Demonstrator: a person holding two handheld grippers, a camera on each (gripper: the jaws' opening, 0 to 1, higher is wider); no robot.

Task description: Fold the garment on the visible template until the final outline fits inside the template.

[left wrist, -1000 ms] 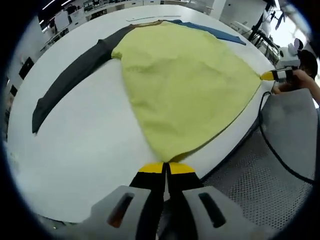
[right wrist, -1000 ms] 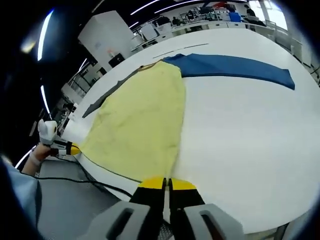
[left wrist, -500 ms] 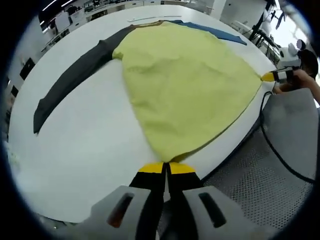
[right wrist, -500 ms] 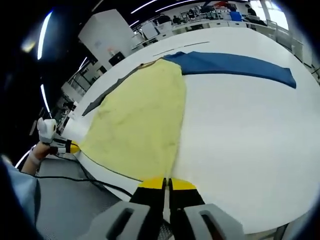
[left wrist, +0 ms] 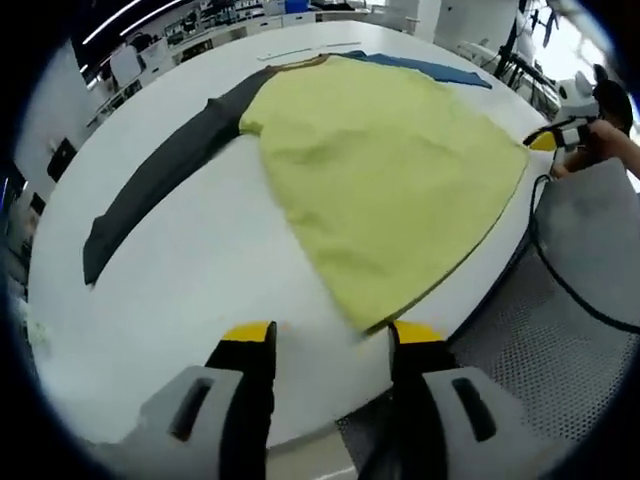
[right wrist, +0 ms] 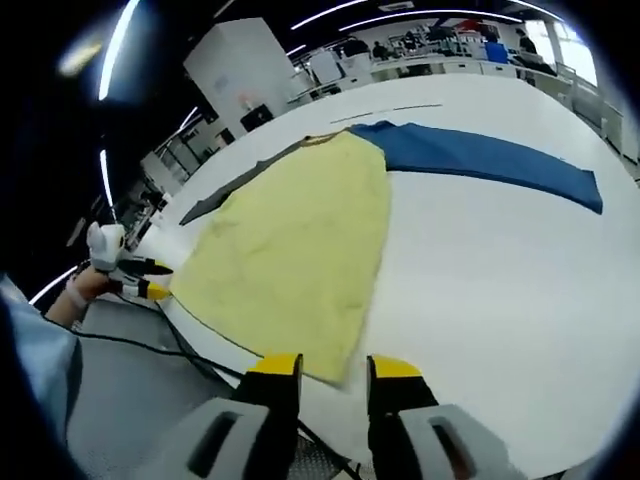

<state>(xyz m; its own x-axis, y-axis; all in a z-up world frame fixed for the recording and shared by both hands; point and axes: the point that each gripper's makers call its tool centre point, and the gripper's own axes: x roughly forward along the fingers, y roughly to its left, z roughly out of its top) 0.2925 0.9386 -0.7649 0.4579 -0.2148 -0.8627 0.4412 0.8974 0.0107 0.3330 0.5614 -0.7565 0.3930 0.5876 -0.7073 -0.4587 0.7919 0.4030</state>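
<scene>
The left gripper stands with its 2 jaws apart, nothing between them; the near corner of the garment's hem lies flat just ahead of the gap; the right gripper is likewise parted and empty, with the other hem corner just in front of its tips. The garment is spread out on the white tabletop, its yellow body fanning from the collar at the far side to a hem that lies along the near edge; the dark sleeve stretches toward the left edge and the blue sleeve toward the right.

Judged from how things lie, the spreading step looks finished and folding proper is not yet begun, since both sleeves lie fully extended; the next move probably calls for taking hold of 1 sleeve or 1 side and carrying it across the yellow body without dragging the hem off the near edge.

The left gripper view gives the dark sleeve at full length, a hand holding the other tool at the right, a black cable and grey floor below the edge; the right gripper view gives the blue sleeve at full length and 2 thin lines, possibly template marks, beyond the collar; I cannot tell the template's outline.
</scene>
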